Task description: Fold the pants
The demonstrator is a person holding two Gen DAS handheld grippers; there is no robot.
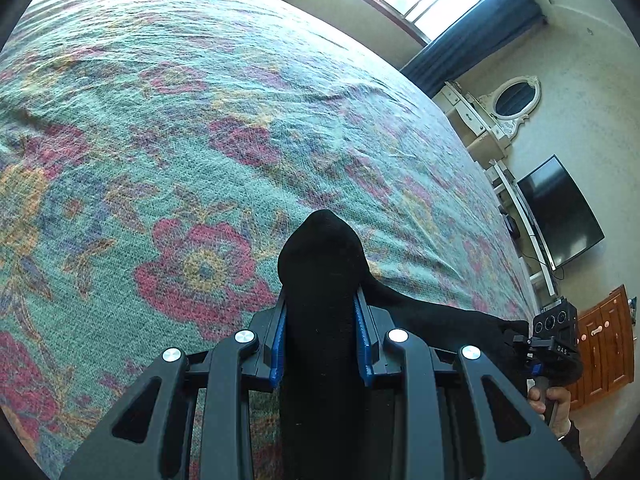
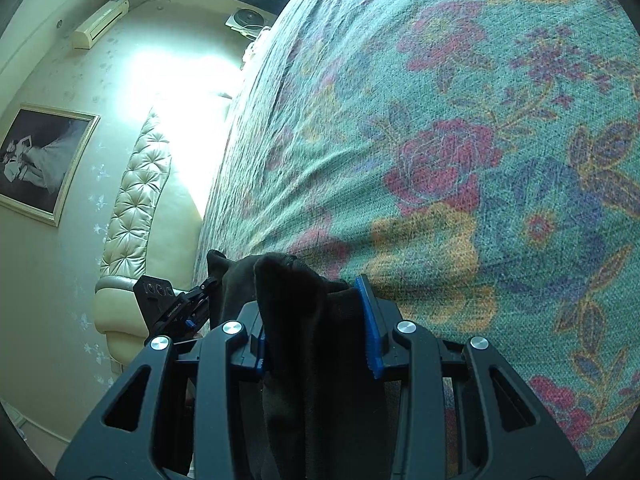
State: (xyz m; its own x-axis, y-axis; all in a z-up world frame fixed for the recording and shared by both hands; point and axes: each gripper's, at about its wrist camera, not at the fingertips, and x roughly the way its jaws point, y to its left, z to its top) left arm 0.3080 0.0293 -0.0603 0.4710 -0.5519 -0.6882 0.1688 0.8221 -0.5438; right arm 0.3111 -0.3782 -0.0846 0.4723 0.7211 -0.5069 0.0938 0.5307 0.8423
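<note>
Left wrist view shows the left gripper (image 1: 320, 320) pinching a bunch of black pants (image 1: 320, 264); the right gripper (image 2: 316, 320) likewise, above the floral bedspread (image 1: 200, 120). Carrying stage, seemingly; next, lowering and spreading flat.

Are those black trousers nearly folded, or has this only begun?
Nothing looks folded yet. Both claws are clamped on the black fabric pants: the left claw and the right claw each pinch a bunch, held above the floral teal bedspread. Laying them down and folding all seems left to do.
</note>
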